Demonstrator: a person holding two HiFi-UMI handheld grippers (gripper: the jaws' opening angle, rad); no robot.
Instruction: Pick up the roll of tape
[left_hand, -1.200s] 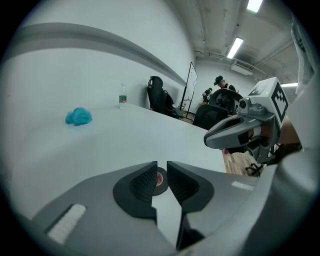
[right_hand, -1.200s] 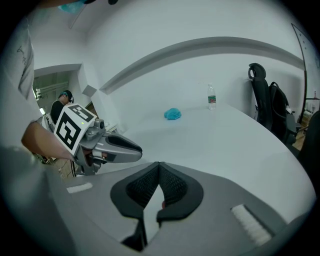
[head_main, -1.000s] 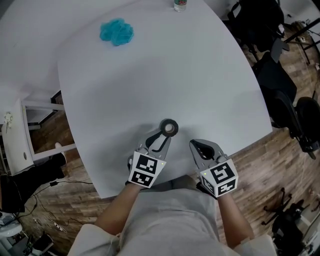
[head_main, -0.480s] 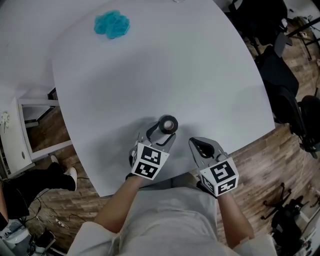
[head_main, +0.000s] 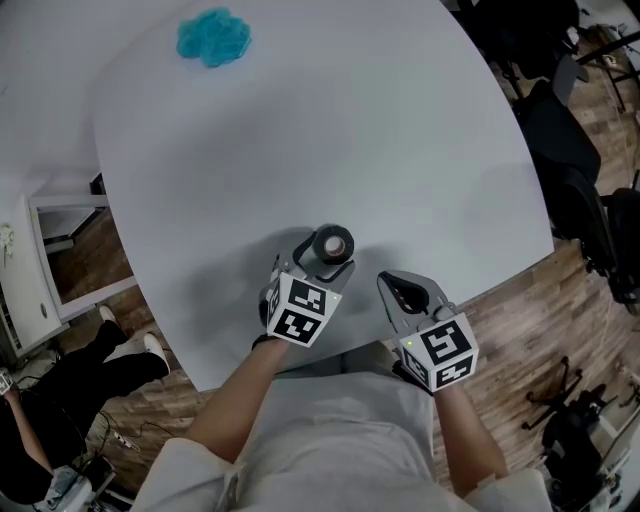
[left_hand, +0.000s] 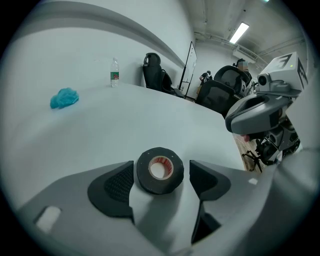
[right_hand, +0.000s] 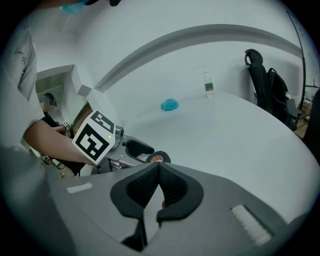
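A black roll of tape (head_main: 335, 243) with a red-and-white core lies flat near the front edge of the white table (head_main: 300, 130). My left gripper (head_main: 324, 259) straddles it and points steeply down. In the left gripper view the tape (left_hand: 160, 171) sits between the two dark pads with a narrow gap on each side, and the jaws are opening. My right gripper (head_main: 398, 291) hovers just right of the tape with its pads (right_hand: 172, 187) pressed together and nothing between them. Past them, in the right gripper view, the tape (right_hand: 159, 158) and the left gripper's marker cube (right_hand: 95, 137) show.
A crumpled blue cloth (head_main: 213, 35) lies at the table's far left, and a water bottle (left_hand: 114, 73) stands at the far edge. Dark office chairs (head_main: 570, 150) stand off the table's right side. A white cabinet (head_main: 25, 280) stands at the left over wooden floor.
The left gripper has sunk down over the tape, and its jaws have spread from nearly closed to wide on both sides of the roll. The right gripper has stayed put.
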